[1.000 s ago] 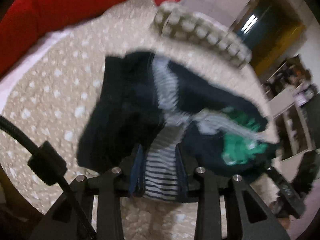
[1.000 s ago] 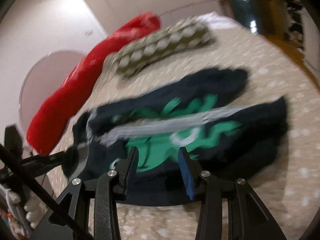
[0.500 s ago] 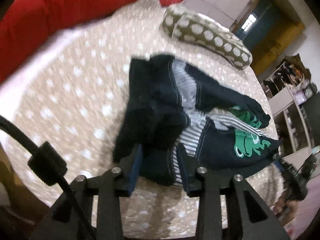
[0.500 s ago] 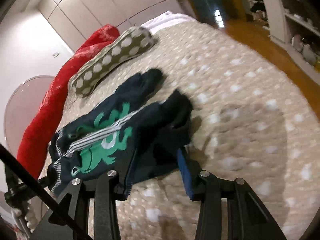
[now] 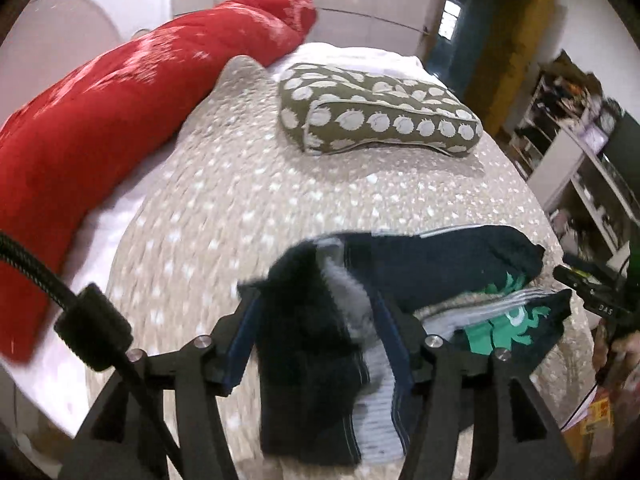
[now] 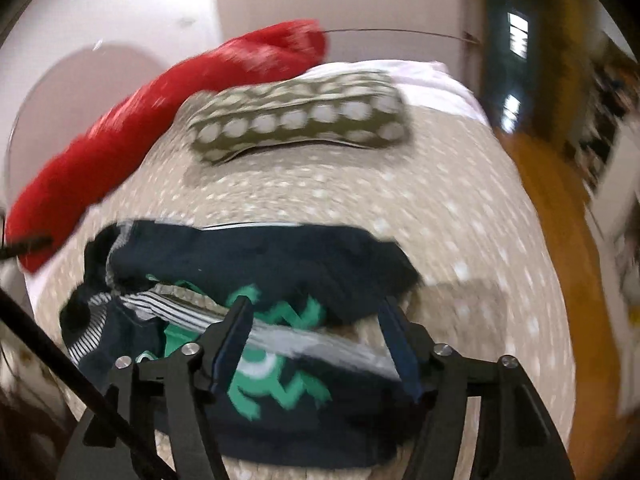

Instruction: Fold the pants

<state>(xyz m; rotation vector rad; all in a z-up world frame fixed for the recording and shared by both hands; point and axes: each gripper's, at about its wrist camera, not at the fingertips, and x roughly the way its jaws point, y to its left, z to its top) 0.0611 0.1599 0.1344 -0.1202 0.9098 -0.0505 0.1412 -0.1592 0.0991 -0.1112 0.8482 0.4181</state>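
We count one pair of pants, one red bolster, one spotted cushion, one bedspread, two grippers. No containers in either view.

Left wrist view, left to right: red bolster (image 5: 120,120), long and plush, along the left edge of the bed. Beige bedspread (image 5: 240,208), quilted with pale dots, covers the rounded bed top. Olive cushion (image 5: 376,116) with white round spots, flat and rectangular, lies on the bedspread toward the far end. Left gripper (image 5: 316,344) low centre, black fingers with blue pads, jaws spread apart with a bunched fold of the pants (image 5: 440,264) between them; whether the pads press the cloth we cannot tell. Pants are dark navy knit with a grey striped lining and a green print, crumpled on the near part of the bed. Shelving (image 5: 580,168) at far right, blurred.

Right wrist view, left to right: red bolster (image 6: 168,120), cushion (image 6: 300,120), both blurred. Pants (image 6: 260,256) lie in front of the right gripper (image 6: 316,332), green print and a grey band showing. Its fingers are wide apart, cloth lying between them, not pinched. Orange-brown floor (image 6: 560,216) right of the bed.
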